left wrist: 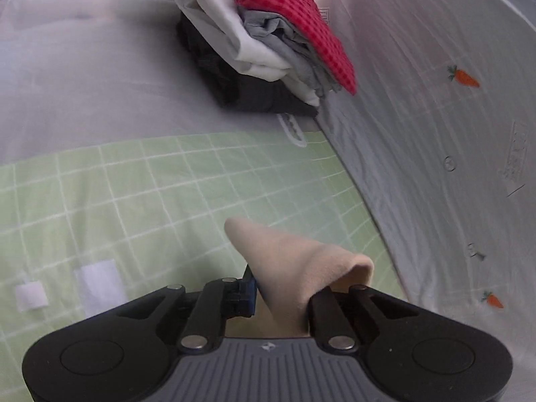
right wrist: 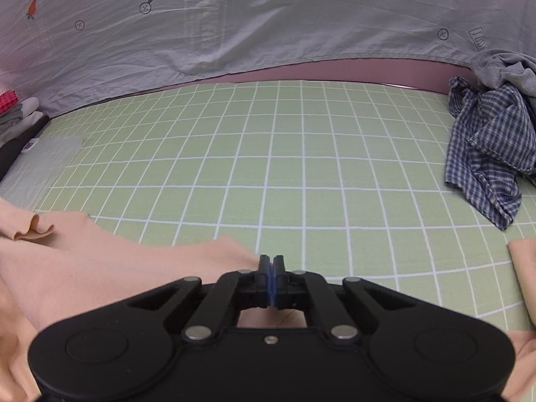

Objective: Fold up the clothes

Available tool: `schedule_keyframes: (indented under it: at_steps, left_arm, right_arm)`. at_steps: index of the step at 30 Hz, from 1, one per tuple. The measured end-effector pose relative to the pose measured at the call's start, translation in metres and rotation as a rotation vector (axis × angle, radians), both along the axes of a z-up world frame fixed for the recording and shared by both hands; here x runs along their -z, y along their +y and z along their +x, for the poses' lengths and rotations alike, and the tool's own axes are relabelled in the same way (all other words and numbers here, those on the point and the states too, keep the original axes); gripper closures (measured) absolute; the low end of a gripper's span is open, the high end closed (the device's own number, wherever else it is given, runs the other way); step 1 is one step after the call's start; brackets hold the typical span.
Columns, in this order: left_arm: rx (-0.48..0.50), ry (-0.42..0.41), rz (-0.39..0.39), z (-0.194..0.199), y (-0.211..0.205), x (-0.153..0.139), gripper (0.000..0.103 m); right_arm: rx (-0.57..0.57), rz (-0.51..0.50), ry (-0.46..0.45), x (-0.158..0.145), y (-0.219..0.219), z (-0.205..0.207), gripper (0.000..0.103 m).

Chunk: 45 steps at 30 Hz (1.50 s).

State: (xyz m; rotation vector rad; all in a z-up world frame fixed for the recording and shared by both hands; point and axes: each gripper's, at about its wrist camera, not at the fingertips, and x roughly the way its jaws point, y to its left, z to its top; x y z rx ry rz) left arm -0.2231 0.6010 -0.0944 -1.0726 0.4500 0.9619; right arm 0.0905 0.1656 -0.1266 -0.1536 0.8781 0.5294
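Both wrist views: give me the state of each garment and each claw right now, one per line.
Peach garment: unfolded, partly lifted, gripped at both ends.
Left claw: shut on peach garment.
Right claw: shut, apparently pinching the garment's edge.
Stack of clothes: folded, piled, red checked piece on top.
Blue checked garment: crumpled, unfolded.

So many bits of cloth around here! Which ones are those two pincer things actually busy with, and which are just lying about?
In use:
- peach garment, pinched by the left gripper and, it seems, by the shut right gripper
- green checked sheet, the folding surface

Lying about:
- folded stack topped with a red checked piece
- crumpled blue plaid shirt
- carrot-print cloth behind
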Motion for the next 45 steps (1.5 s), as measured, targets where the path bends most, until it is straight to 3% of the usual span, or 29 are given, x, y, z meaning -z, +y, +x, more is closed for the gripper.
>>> schedule_keyframes:
  at_steps: [2, 4, 5, 7, 8, 10, 11, 13, 15, 18, 21, 26, 30, 35, 38, 39, 41, 43, 45]
  left_arm:
    - [-0.007, 0.090, -0.036, 0.001, 0.000, 0.010, 0.086]
    - [-0.009, 0.103, -0.078, -0.002, -0.003, 0.017, 0.070]
    - [-0.009, 0.111, -0.096, -0.004, -0.004, 0.020, 0.068]
    - [0.014, 0.156, -0.076, -0.003, -0.008, 0.019, 0.057]
    - [0.038, 0.170, -0.056, -0.001, -0.010, 0.016, 0.054]
    - [0.085, 0.197, -0.015, 0.003, -0.013, 0.008, 0.034]
    - [0.097, 0.201, 0.021, 0.004, -0.015, 0.001, 0.031]
    - [0.119, 0.198, 0.100, 0.004, -0.018, -0.012, 0.026]
    - [0.155, 0.190, 0.171, 0.007, -0.019, -0.026, 0.018]
    - [0.227, 0.199, 0.261, 0.022, -0.021, -0.043, 0.016]
    - [0.291, 0.209, 0.316, 0.040, -0.025, -0.051, 0.014]
    - [0.474, 0.277, 0.286, 0.088, -0.037, -0.033, 0.014]
    - [0.678, 0.303, 0.261, 0.132, -0.052, -0.010, 0.014]
    - [0.944, 0.359, 0.300, 0.184, -0.073, 0.016, 0.014]
    - [1.131, 0.407, 0.328, 0.208, -0.085, 0.029, 0.019]
    - [1.186, 0.409, 0.338, 0.212, -0.089, 0.032, 0.026]
    - [1.272, 0.405, 0.333, 0.218, -0.096, 0.037, 0.050]
    - [1.289, 0.437, 0.342, 0.222, -0.100, 0.043, 0.088]
    - [1.295, 0.427, 0.368, 0.223, -0.099, 0.042, 0.095]
  right_arm:
    - [0.016, 0.014, 0.012, 0.001, -0.004, 0.003, 0.102]
    - [0.026, 0.021, 0.023, 0.003, -0.005, 0.003, 0.102]
    - [0.028, 0.013, 0.026, 0.004, -0.002, 0.002, 0.102]
    - [0.036, 0.004, 0.034, 0.007, 0.000, 0.001, 0.101]
    - [0.042, 0.009, 0.037, 0.007, 0.000, 0.000, 0.101]
    - [0.042, 0.012, 0.052, 0.008, 0.000, -0.002, 0.099]
    - [0.040, 0.011, 0.053, 0.007, -0.001, -0.002, 0.095]
    - [0.036, 0.009, 0.056, 0.006, -0.001, -0.003, 0.077]
    - [0.039, 0.024, 0.058, 0.003, -0.003, -0.002, 0.069]
    - [0.047, 0.049, 0.067, 0.002, -0.005, 0.000, 0.058]
    - [0.048, 0.054, 0.088, 0.005, -0.003, 0.002, 0.055]
    - [0.049, 0.062, 0.123, 0.011, 0.000, 0.004, 0.055]
    - [0.045, 0.045, 0.133, 0.013, 0.001, 0.005, 0.055]
    - [0.031, 0.054, 0.164, 0.016, 0.002, 0.007, 0.055]
    - [-0.004, 0.043, 0.179, 0.019, 0.006, 0.008, 0.058]
    - [-0.019, 0.043, 0.186, 0.019, 0.007, 0.009, 0.063]
    - [-0.058, 0.025, 0.189, 0.019, 0.011, 0.010, 0.070]
    - [-0.093, -0.003, 0.177, 0.018, 0.014, 0.011, 0.096]
    - [-0.109, 0.020, 0.178, 0.017, 0.012, 0.014, 0.100]
